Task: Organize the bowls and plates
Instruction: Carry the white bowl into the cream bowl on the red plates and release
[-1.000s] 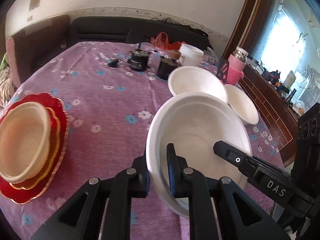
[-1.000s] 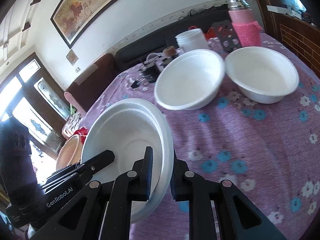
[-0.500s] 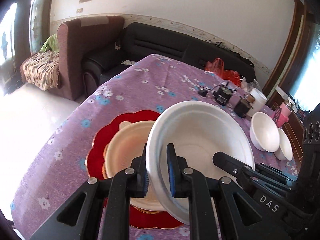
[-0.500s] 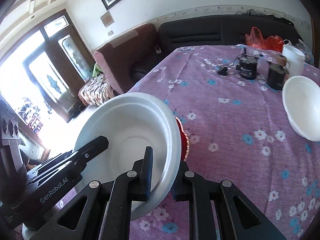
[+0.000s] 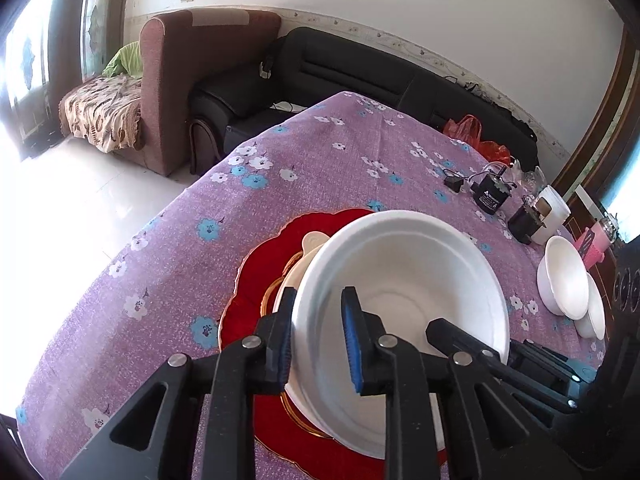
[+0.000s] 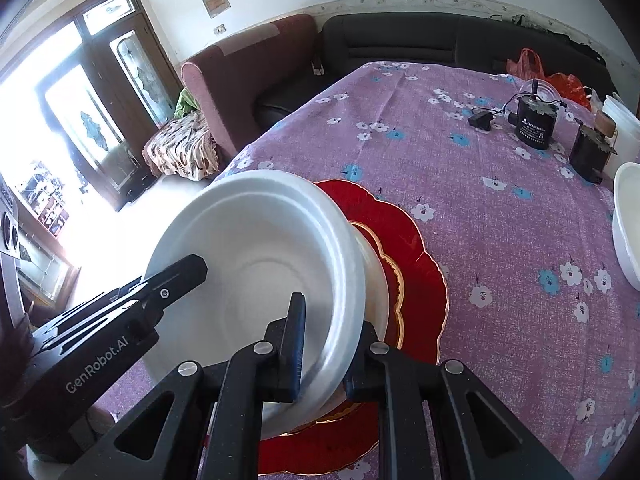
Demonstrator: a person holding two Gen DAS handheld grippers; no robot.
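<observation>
Your right gripper clamps the white bowl by its rim, over the cream bowl on the red plate. Your left gripper has just been opening; its jaws straddle the opposite rim, the inner pad clear of it.

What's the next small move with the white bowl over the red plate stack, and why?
Probably open the right gripper too. The white foam bowl already sits over the beige bowl on the scalloped red plate. The left gripper has just been opening, with the rim between its pads but looking loose; the right gripper clamps the opposite rim, leaving the white foam bowl tilted.
</observation>
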